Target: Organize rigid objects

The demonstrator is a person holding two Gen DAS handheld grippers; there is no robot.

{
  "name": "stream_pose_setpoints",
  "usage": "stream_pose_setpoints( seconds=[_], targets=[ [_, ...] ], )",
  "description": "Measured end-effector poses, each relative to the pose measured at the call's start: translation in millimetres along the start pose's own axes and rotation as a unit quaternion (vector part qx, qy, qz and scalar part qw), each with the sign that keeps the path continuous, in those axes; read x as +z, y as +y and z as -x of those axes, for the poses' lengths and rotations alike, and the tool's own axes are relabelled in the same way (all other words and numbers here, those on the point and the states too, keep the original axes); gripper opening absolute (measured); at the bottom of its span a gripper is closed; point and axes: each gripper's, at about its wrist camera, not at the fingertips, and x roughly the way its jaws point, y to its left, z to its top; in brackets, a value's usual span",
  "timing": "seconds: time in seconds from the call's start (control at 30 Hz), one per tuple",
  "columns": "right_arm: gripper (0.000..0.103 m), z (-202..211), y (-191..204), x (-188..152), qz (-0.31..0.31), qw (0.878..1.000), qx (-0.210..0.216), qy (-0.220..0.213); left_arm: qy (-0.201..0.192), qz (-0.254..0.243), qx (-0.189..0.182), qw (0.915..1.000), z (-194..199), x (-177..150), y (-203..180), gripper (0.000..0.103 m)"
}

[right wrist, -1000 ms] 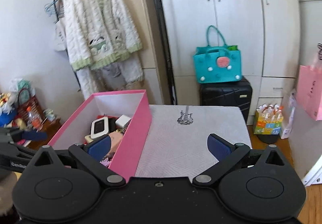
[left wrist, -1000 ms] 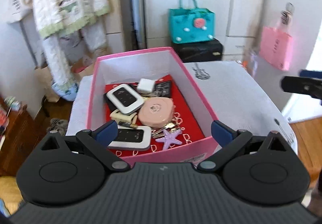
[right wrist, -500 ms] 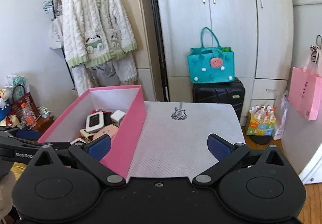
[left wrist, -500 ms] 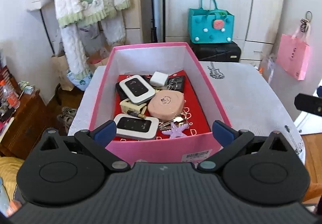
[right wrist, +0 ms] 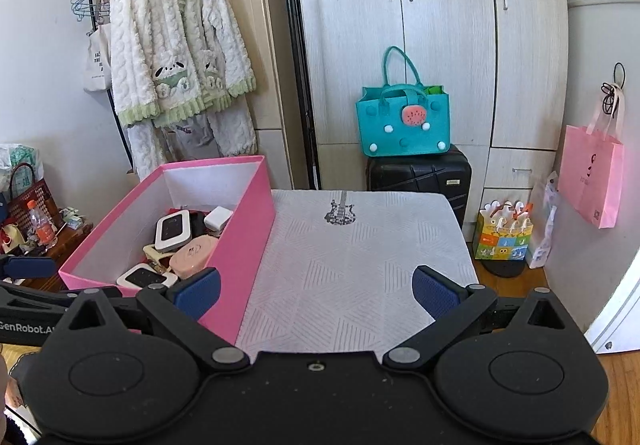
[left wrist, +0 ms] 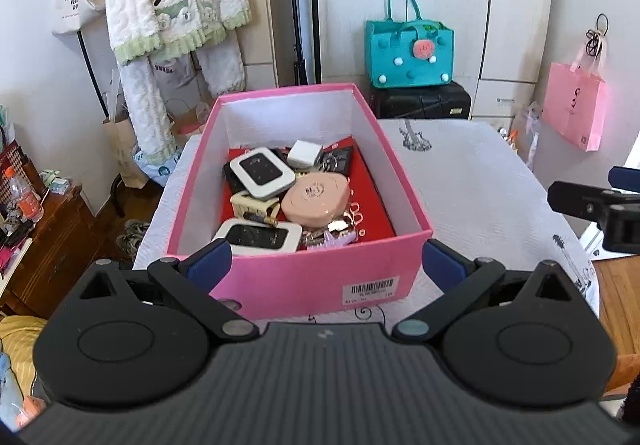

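Along the desk's (right wrist: 360, 277) left edge sits the pink box (left wrist: 320, 277) with pocket routers, a pink compact (left wrist: 316, 197) and a charger inside. Left gripper (left wrist: 320, 257) and right gripper (right wrist: 316, 291) both hover wide, empty. Could be pre-sort or all packed, can't call it.

Table under white textured cloth (right wrist: 352, 277), guitar print (right wrist: 340, 212) at far edge. Pink box (left wrist: 304, 281) sits directly on cloth, left of guitar print, near left edge.
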Motion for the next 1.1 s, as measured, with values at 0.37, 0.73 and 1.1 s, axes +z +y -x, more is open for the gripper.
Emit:
stream_pose_setpoints(
  seconds=[0.37,0.73,1.1],
  targets=[
    [0.103,4,3,-4,0.008,1.0,-0.015,-0.007,0.005,0.017,0.026,0.9995,-4,-5,4,0.103],
    [0.103,-6,5,-10,0.008,1.0,-0.029,0.0,0.009,0.042,0.028,0.9987,-8,-6,11,0.103],
    [0.103,-4,2,-10,-0.018,0.999,-0.03,-0.007,0.014,0.039,0.035,0.9986,-10,-8,8,0.103]
  ],
)
